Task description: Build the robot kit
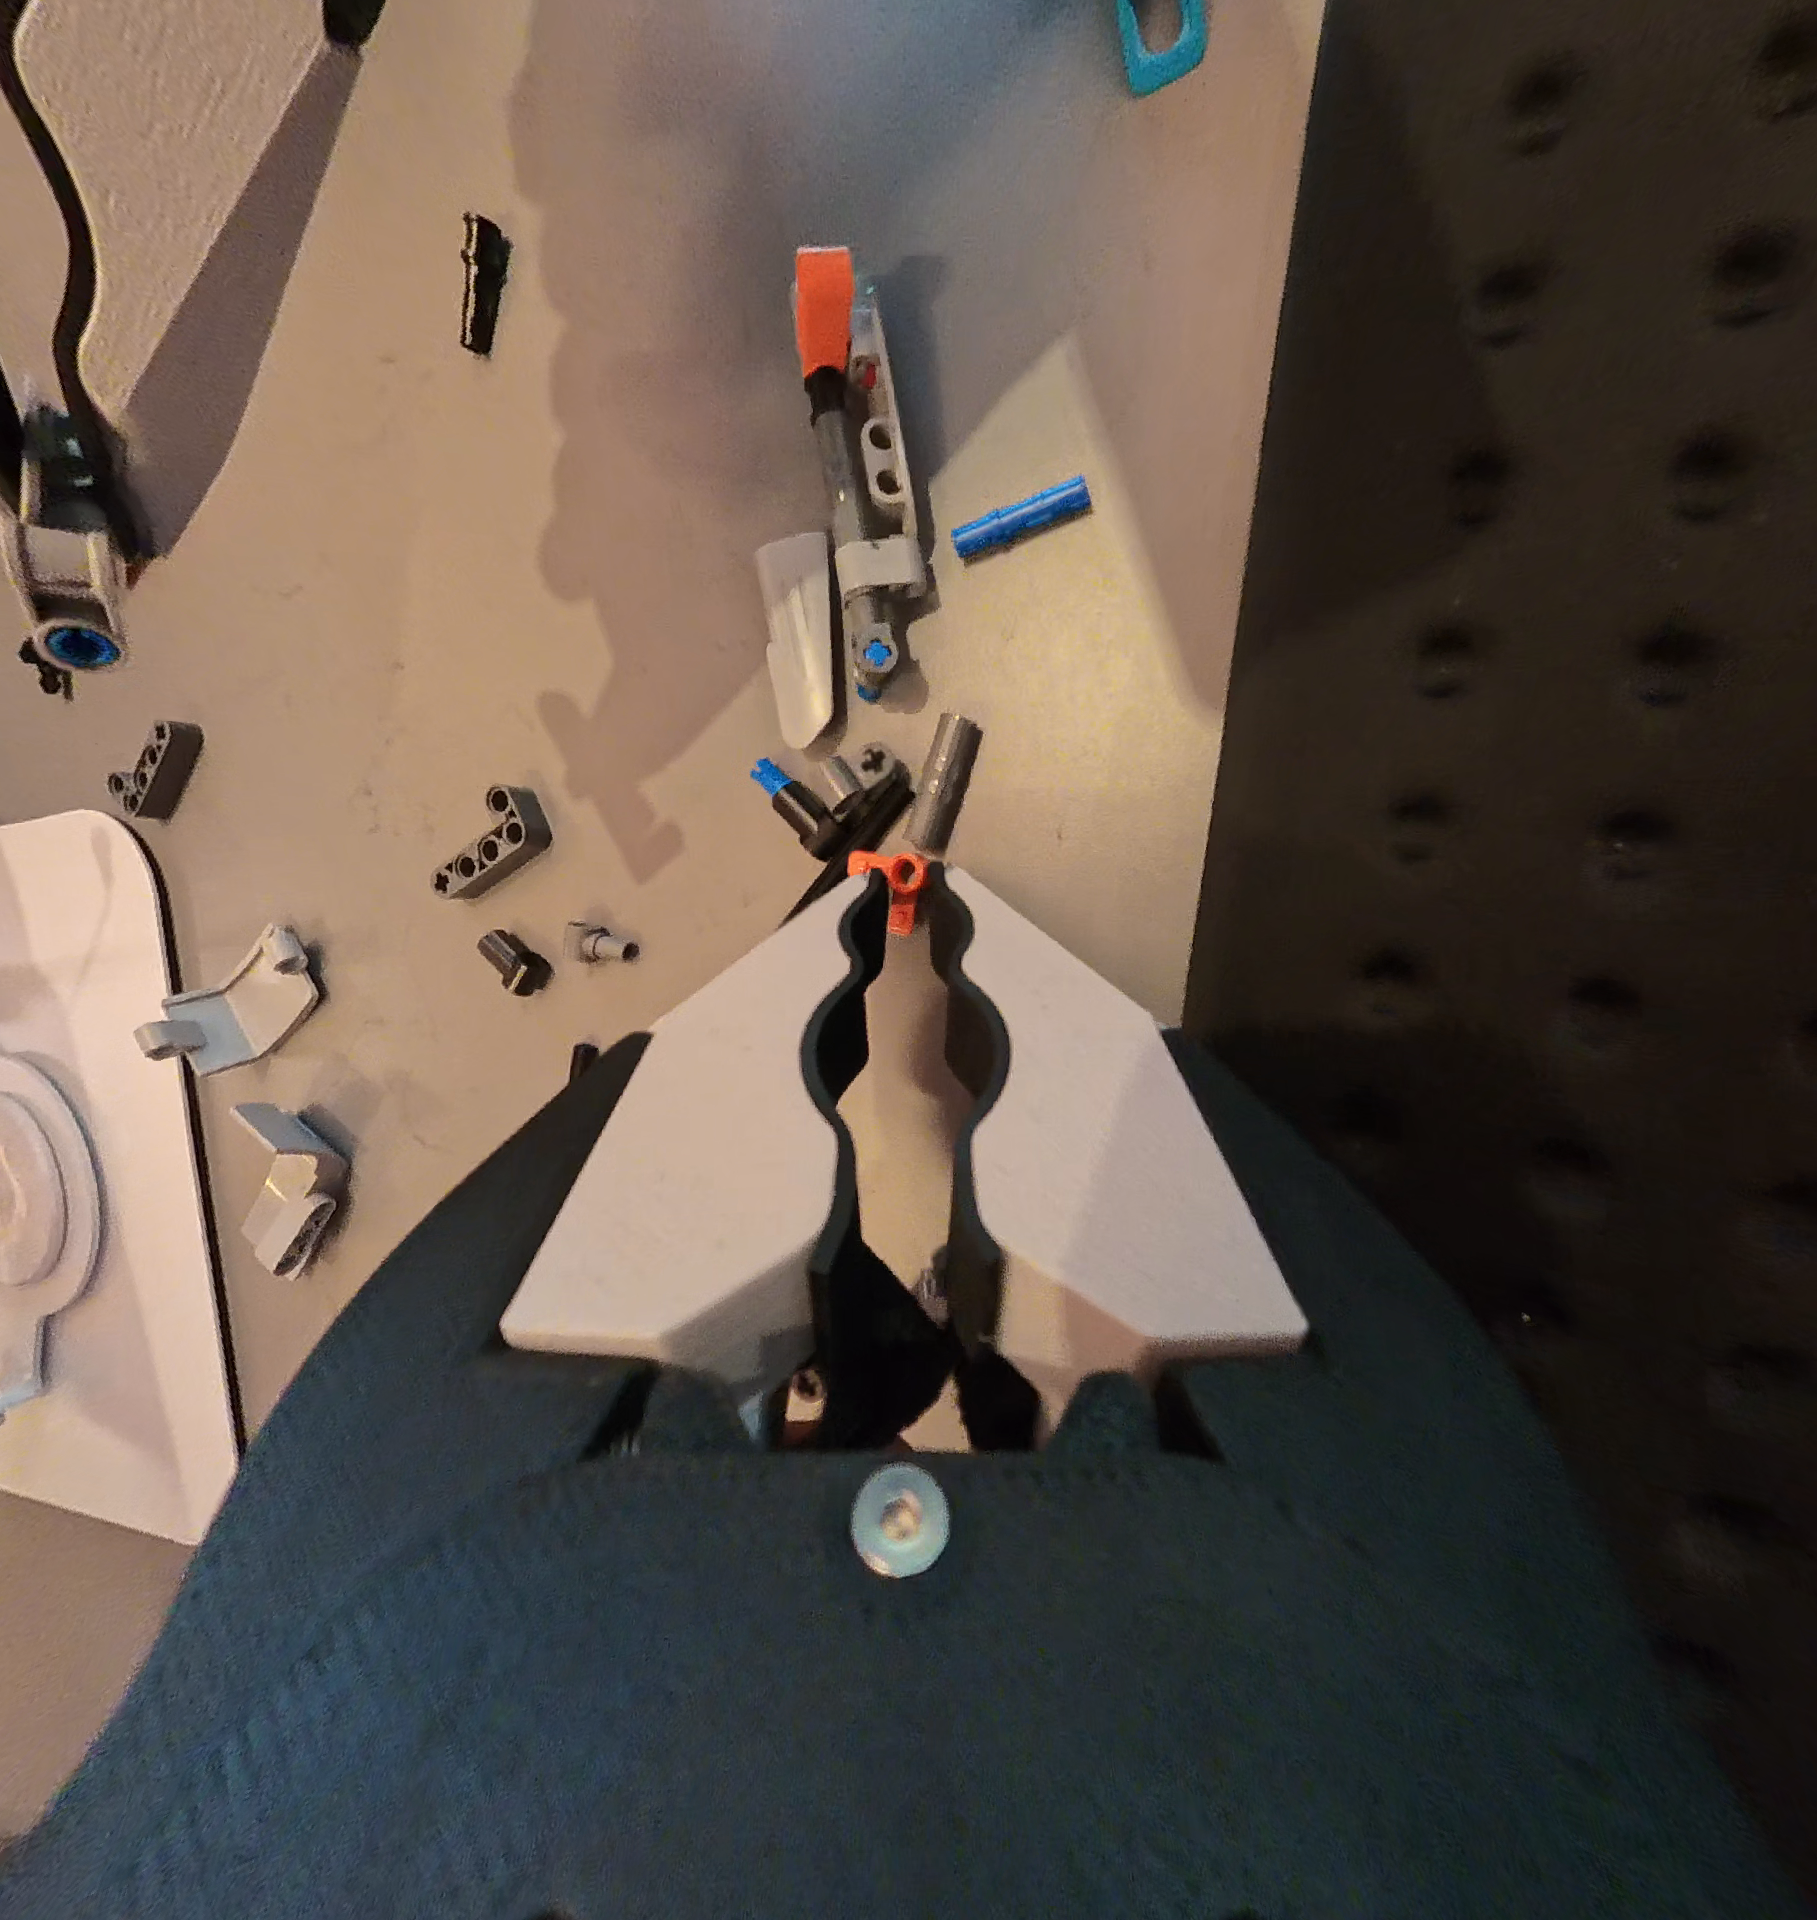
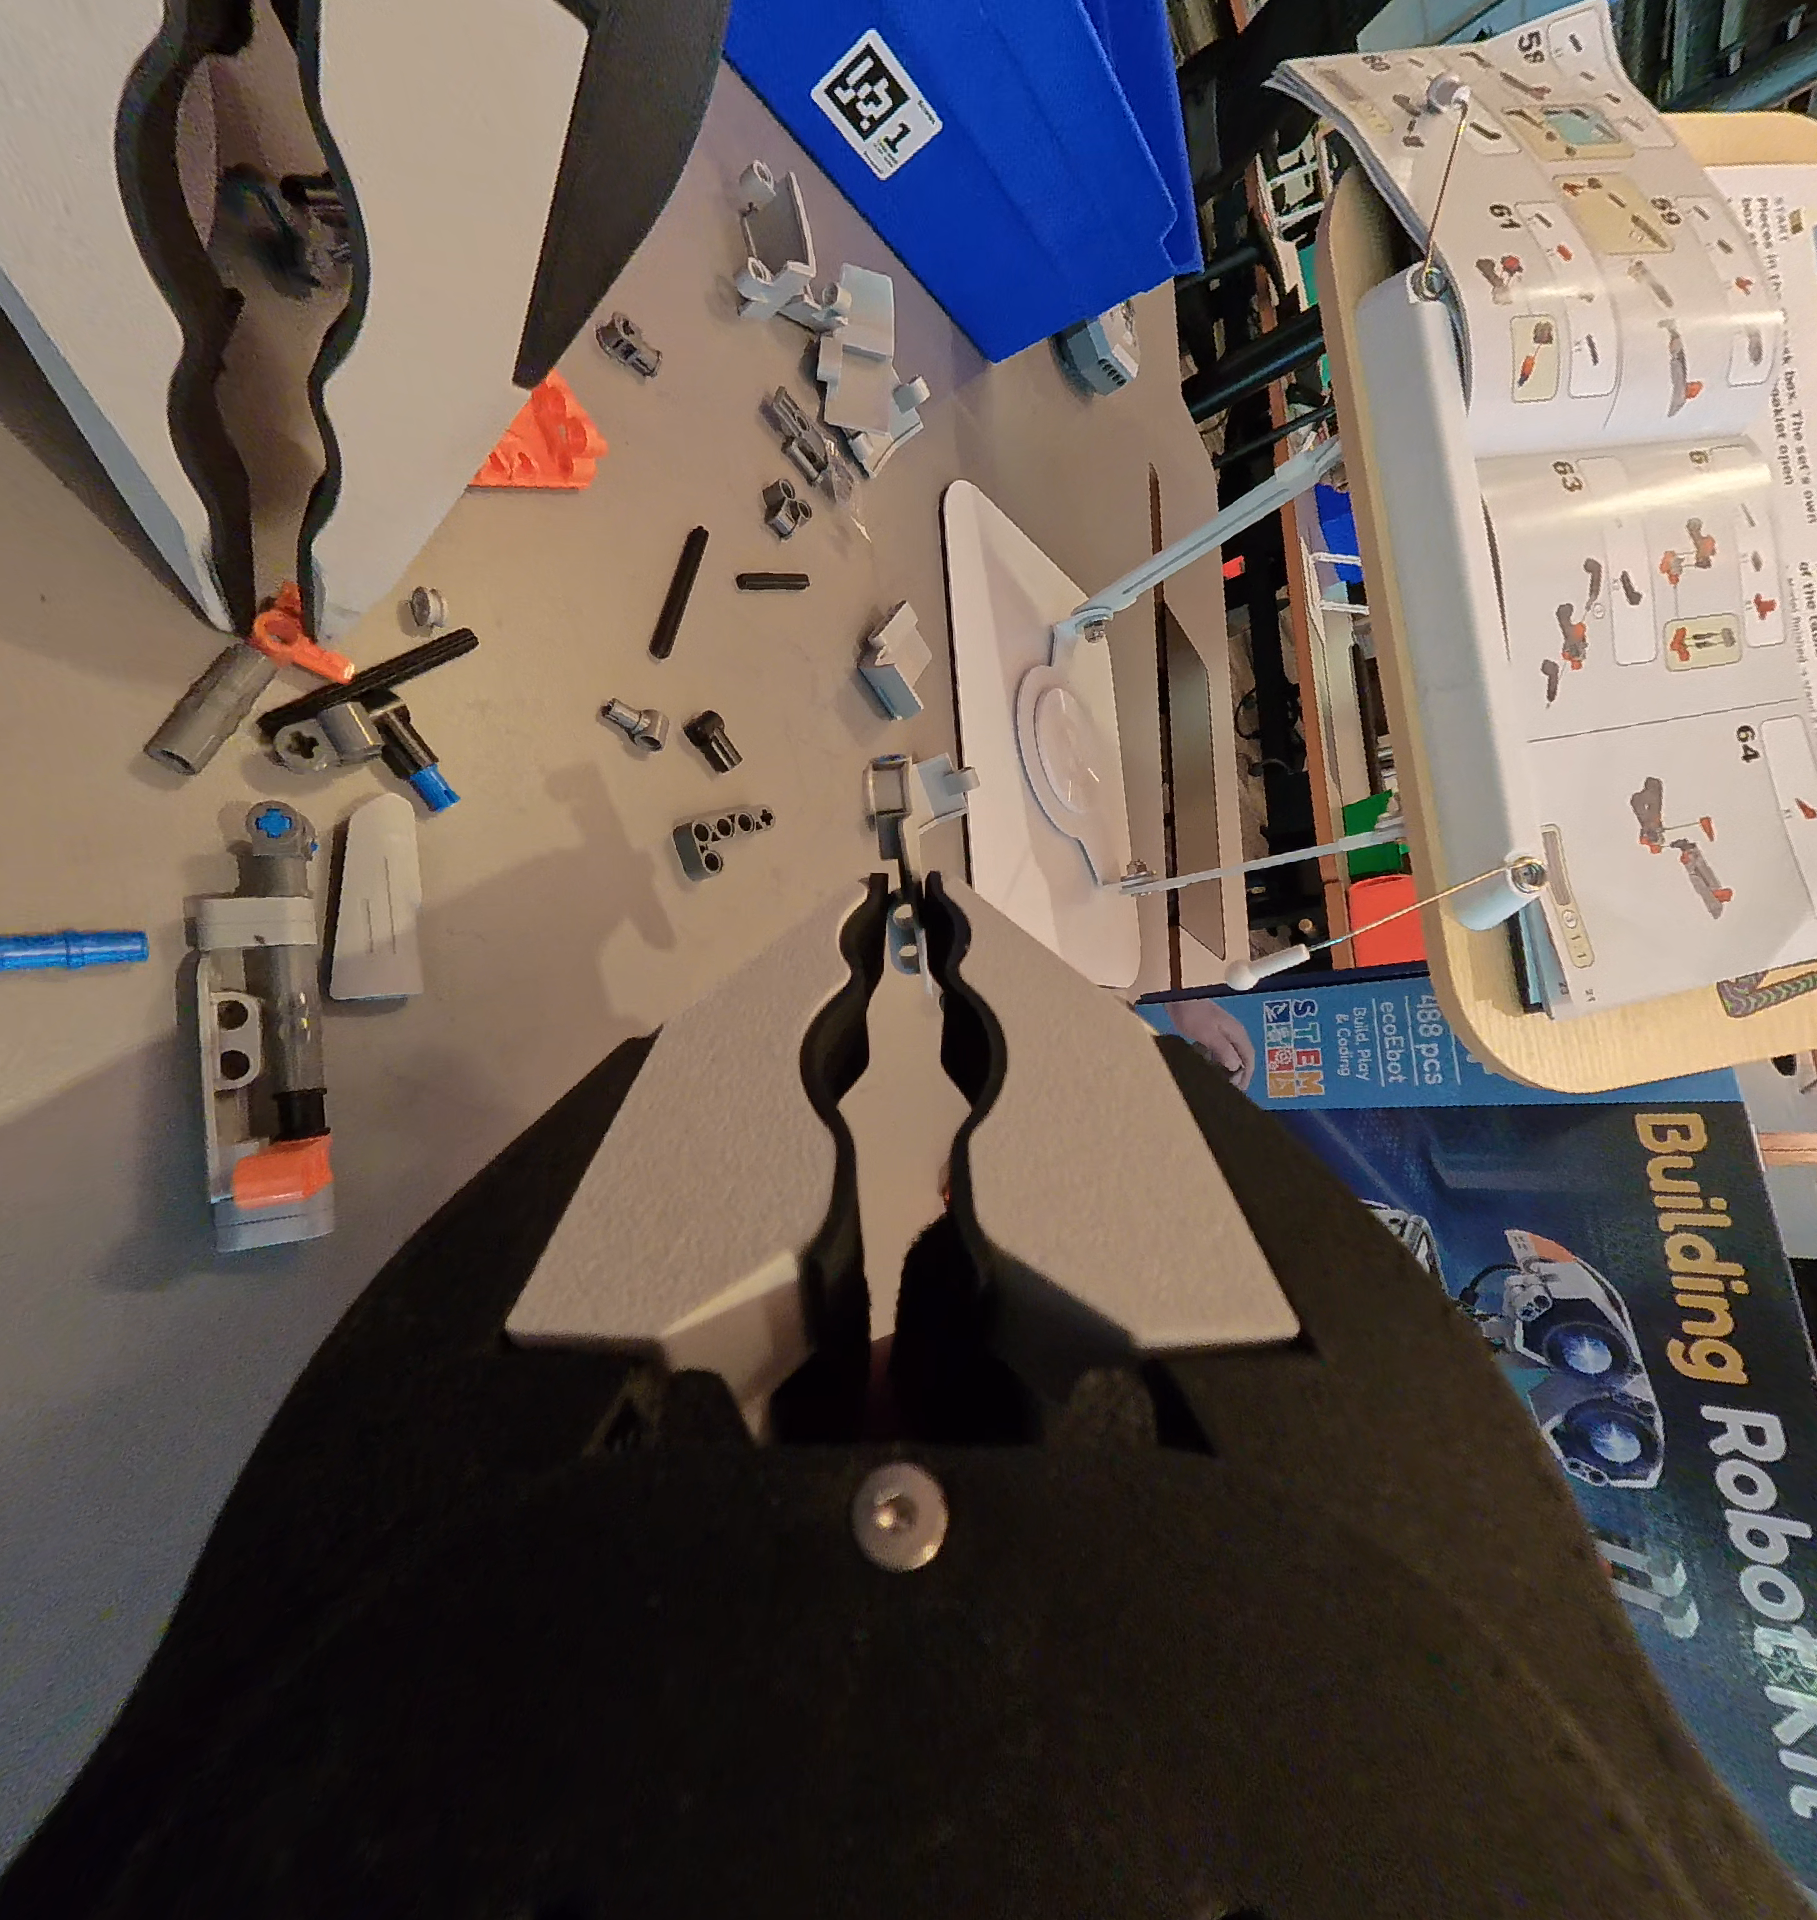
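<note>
Left gripper [image 1: 899, 883] pinches orange connector [image 1: 896, 883] (tiny) — right gripper [image 2: 902, 894], grey beam [image 2: 899, 914].

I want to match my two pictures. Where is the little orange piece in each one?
Left wrist view: the little orange piece is pinched at the tips of the left gripper, just above the middle.
Right wrist view: the same piece is at the left, at the tips of the other gripper.
Shared landmark: the long blue pin.

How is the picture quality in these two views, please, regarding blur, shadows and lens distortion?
Left wrist view: dark foam panel blurred; gripper shadows fall across the table. Right wrist view: sharp centrally, wide-angle bending of the instruction booklet at the edge.
</note>
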Demonstrator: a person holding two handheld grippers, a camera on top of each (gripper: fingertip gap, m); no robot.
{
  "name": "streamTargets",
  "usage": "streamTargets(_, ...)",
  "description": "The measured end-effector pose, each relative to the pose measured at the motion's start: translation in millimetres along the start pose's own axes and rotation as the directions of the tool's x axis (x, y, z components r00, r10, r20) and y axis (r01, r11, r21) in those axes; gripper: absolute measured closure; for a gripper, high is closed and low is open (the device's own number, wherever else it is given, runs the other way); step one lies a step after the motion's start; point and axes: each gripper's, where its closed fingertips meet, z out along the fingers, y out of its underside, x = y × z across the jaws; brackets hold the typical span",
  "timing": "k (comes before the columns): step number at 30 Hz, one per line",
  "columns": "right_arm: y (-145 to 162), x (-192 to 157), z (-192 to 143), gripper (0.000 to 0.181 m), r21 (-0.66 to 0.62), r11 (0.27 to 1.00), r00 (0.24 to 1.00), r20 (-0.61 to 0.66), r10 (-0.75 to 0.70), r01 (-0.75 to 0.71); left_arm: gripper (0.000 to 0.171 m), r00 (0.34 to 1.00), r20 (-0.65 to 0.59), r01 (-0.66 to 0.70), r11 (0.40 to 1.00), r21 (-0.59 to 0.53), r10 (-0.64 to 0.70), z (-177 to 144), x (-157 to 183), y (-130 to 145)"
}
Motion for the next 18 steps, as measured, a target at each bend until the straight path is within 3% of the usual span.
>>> streamTargets(5, 0.1, -0.1, -0.7, 0.177, -0.001, 1.000, 1.000, 0.003, 0.003, -0.003, 0.165, 0.998, 0.056, 0.022, 0.999, 0.025, -0.023, -0.6, -9.7, 3.0)
streamTargets(10, 5.5, -3.7, 2.0, 0.177, -0.021, 1.000, 1.000, 0.023, 0.010, -0.010, 0.165, 0.986, 0.126, 0.089, 0.982, 0.168, -0.110, -13.2, -34.4, -11.2)
streamTargets(18, 41.2, -32.6, 17.9, 0.177, -0.158, 0.987, 0.988, 0.156, 0.011, 0.014, 0.165, 0.935, 0.137, 0.243, 0.872, 0.426, -0.328, -33.1, -72.4, -25.4)
